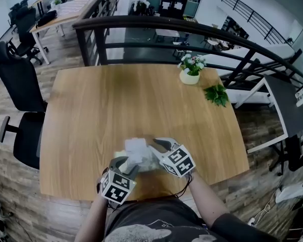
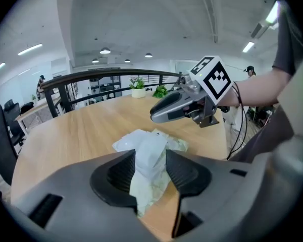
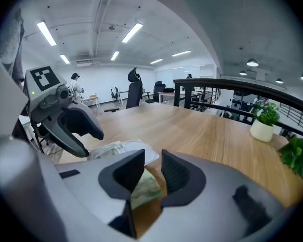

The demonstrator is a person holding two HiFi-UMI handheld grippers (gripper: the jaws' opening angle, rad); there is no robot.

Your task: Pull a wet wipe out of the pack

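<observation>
**Bright Room, Bendy Edges**

Overhead, long white ceiling light strips (image 3: pixel 46 33) and round ceiling lamps (image 2: pixel 105 51) are shining down, making the room bright and even. The light brown wooden table (image 1: pixel 141 105) is showing only soft, faint shadows. Both gripper views are bending round like a fishbowl, with black corners. The head view is curving too. The grey plastic left gripper (image 2: pixel 150 160) is looking fuzzy up close.

Head view: steep look down on the counter (image 1: pixel 141 105). L & R gripper views ride low, close in, facing each other across the wipe pack (image 2: pixel 177 144).
</observation>
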